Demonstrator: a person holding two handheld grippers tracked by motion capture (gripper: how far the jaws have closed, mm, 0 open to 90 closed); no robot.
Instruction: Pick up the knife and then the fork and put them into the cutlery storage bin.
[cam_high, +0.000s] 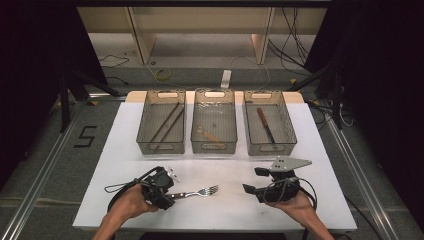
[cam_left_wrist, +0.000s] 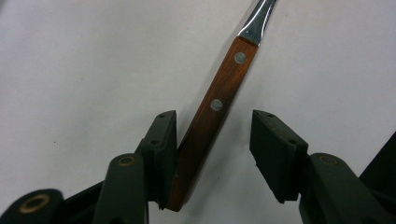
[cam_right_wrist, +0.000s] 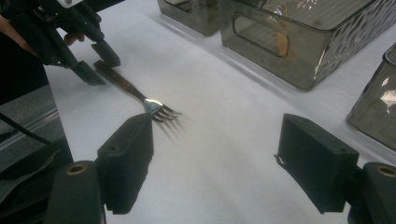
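A fork (cam_high: 197, 192) with a brown wooden handle lies flat on the white table (cam_high: 120, 165), tines pointing right. My left gripper (cam_high: 169, 192) sits low over the handle end, jaws on either side of it. In the left gripper view the fork (cam_left_wrist: 224, 88) runs between the jaws of that gripper (cam_left_wrist: 214, 119): one pad touches the wood, the other stands clear with a gap. My right gripper (cam_high: 254, 180) rests to the right, open and empty, pointing left. From the right gripper (cam_right_wrist: 215, 135) I see the fork (cam_right_wrist: 140, 95) and the left gripper (cam_right_wrist: 100, 63) beyond.
Three grey see-through bins stand in a row at the back: the left bin (cam_high: 161, 149) holds thin sticks (cam_high: 167, 122), the middle bin (cam_high: 214, 148) a pale utensil (cam_high: 210, 135), the right bin (cam_high: 270, 149) a brown-handled knife (cam_high: 265, 125). Cables trail from both grippers.
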